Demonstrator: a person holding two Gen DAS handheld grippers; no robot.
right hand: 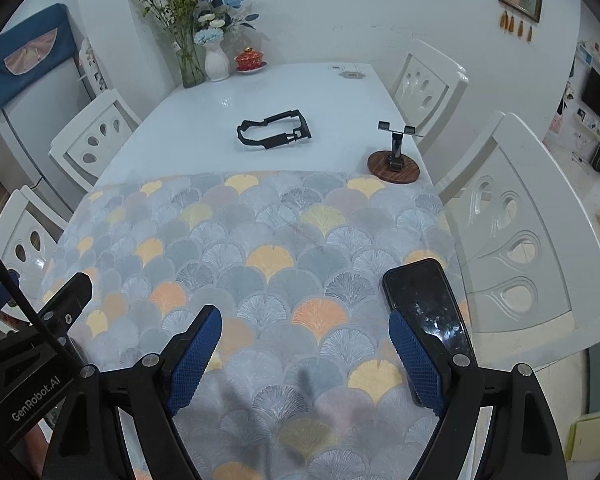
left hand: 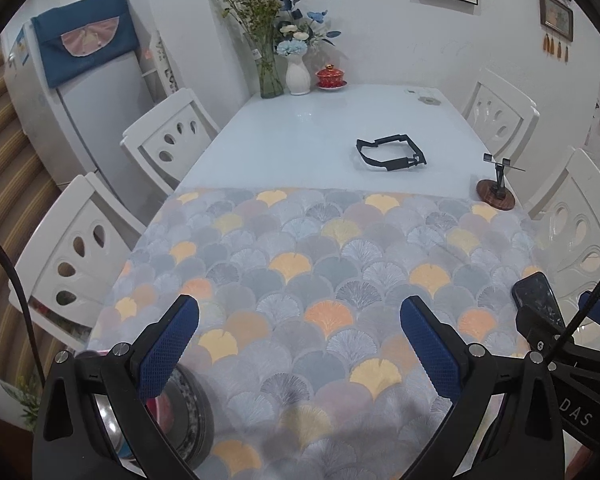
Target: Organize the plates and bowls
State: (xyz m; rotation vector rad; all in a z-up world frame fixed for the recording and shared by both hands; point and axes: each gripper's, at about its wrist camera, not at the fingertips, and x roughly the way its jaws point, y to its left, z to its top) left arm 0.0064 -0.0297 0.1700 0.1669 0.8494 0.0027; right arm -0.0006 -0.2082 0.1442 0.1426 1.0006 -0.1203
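Note:
A stack of dishes (left hand: 188, 412) shows partly at the bottom left of the left wrist view, on the patterned mat (left hand: 320, 280): a dark-rimmed plate or bowl with a pink inside and a shiny metal one, mostly hidden behind the left finger. My left gripper (left hand: 300, 344) is open and empty above the mat, just right of the stack. My right gripper (right hand: 306, 356) is open and empty above the mat (right hand: 260, 240). No dishes show in the right wrist view.
A black phone (right hand: 424, 300) lies at the mat's right edge, by my right finger. On the white table (right hand: 260, 100) lie a black strap (right hand: 274, 132) and a phone stand on a wooden base (right hand: 394, 164). Vases and a red cup (right hand: 250, 60) stand at the far end. White chairs surround the table.

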